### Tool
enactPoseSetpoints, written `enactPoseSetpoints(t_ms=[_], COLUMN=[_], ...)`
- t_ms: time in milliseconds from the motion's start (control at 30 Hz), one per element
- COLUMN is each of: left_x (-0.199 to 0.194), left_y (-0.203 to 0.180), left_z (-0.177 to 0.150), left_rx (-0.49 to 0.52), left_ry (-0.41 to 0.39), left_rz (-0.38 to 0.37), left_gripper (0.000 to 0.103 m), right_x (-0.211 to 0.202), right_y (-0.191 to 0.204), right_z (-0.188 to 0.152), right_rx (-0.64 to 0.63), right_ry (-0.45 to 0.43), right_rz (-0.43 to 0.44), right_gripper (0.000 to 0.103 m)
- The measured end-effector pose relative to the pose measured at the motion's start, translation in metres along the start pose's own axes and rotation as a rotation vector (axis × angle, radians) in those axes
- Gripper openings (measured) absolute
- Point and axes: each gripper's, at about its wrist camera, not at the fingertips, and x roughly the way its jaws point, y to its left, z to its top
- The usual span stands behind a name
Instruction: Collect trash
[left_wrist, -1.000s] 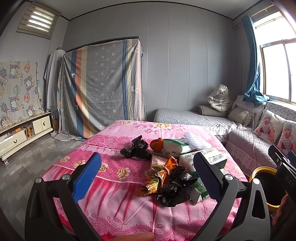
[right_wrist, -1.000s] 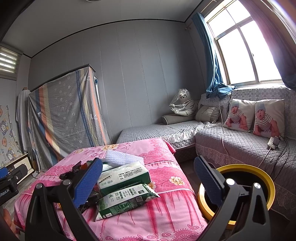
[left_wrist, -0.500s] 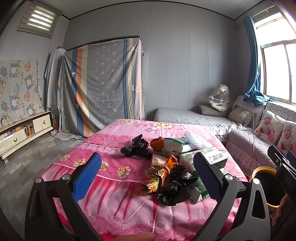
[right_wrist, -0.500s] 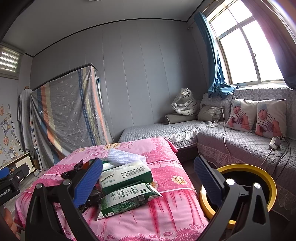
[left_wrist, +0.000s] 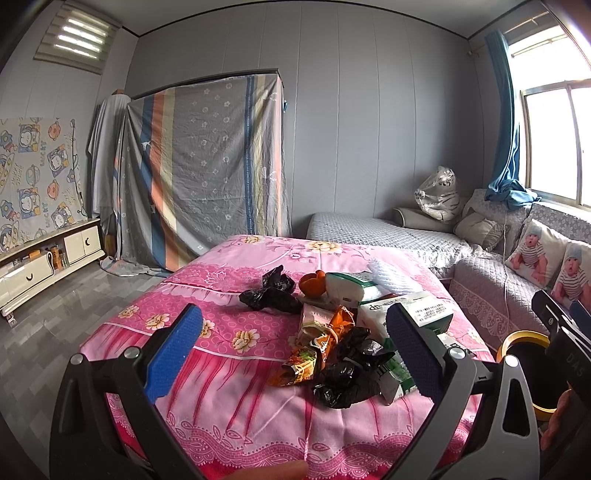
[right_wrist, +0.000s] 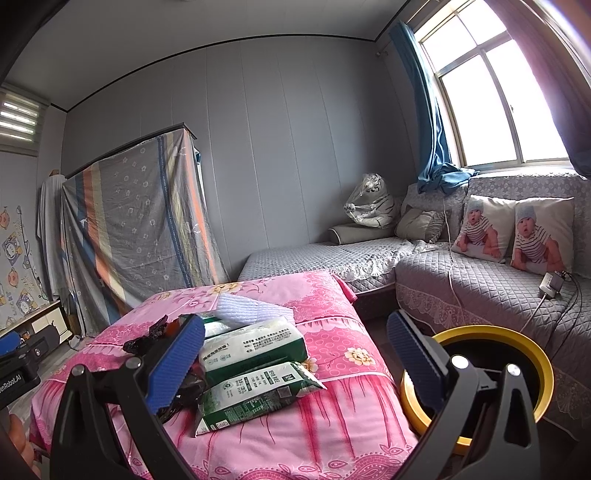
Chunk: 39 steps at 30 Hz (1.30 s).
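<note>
A heap of trash lies on the pink flowered table cover: a crumpled black bag at the front, orange snack wrappers, a second black bag further back, an orange peel and green-and-white packets. My left gripper hangs open short of the heap, holding nothing. In the right wrist view the green-and-white packets lie stacked between the fingers of my open right gripper, which is held back from them. A black bin with a yellow rim stands right of the table.
A grey quilted sofa with two baby-print cushions runs along the right wall under the window. A striped cloth covers a wardrobe at the back. A low white cabinet stands left on the grey floor.
Both views have shifted only slightly; the right wrist view has drifted a little, the bin and packets sliding marginally. Nothing was taken hold of or let go.
</note>
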Motion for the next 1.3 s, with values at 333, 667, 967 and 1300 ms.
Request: enactPoseSetpoints(t_ms=[333, 667, 967, 1300], left_x=[-0.001, 0.0, 0.01, 0.038], left_y=[-0.001, -0.001, 0.007, 0.016], left_z=[-0.003, -0.002, -0.006, -0.021], left_rx=[-0.004, -0.005, -0.051, -0.136], left_ry=[0.008, 0.008, 0.068, 0.177], left_rz=[-0.007, -0.006, -0.116, -0.468], left_gripper=[0.095, 0.095, 0.095, 0.095], right_x=[-0.001, -0.001, 0.009, 0.078], right_y=[0.0, 0.0, -0.006, -0.01], right_z=[0.0, 0.0, 0.015, 0.054], right_rx=[0.0, 0.002, -0.027, -0.031], right_ry=[0.0, 0.002, 0.0, 0.161], right_rz=[0.0, -0.001, 0.092, 0.396], right_gripper=[0.096, 0.096, 0.096, 0.096])
